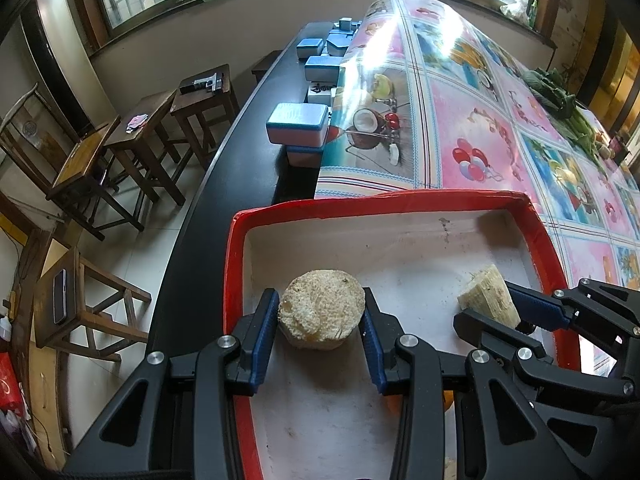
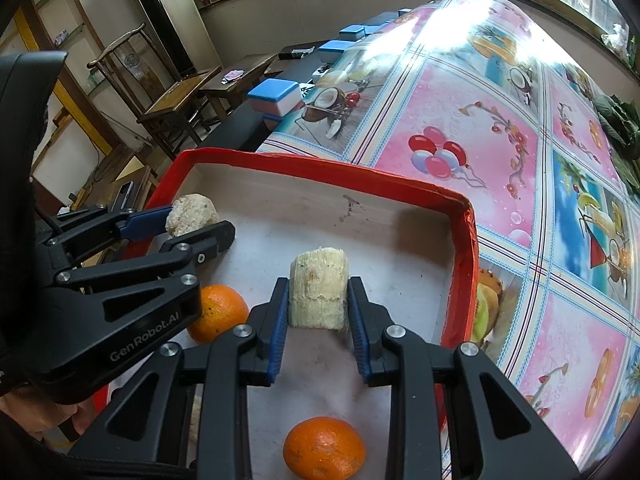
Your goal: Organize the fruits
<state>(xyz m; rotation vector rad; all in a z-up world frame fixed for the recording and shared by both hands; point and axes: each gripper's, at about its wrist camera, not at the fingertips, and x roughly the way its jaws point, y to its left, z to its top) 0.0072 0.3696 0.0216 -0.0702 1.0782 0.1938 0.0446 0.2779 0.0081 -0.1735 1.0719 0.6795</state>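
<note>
In the lower half of both views sits a red-rimmed tray (image 2: 466,236) with a pale floor, resting on a worktop (image 2: 500,152) covered in a pink and blue picture cloth. At the bottom centre of the left wrist view, the left gripper (image 1: 322,316) pinches a round, rough beige chunk (image 1: 321,308) between its blue pads, near the tray's left wall. To its right in that view, the right gripper (image 1: 490,306) clamps a pale, fibrous cut piece (image 1: 488,298). The right wrist view shows this piece upright at centre between the blue pads, over the tray floor; whether it touches the floor cannot be told. Two oranges lie in the tray: one (image 2: 218,312) at centre left, partly behind the left gripper's black arm, and another (image 2: 324,450) at the bottom edge of the frame. Blue and white blocks (image 1: 298,124) lie on the dark worktop edge beyond the tray, and wooden stools (image 1: 200,100) stand at the left of the frame.
</note>
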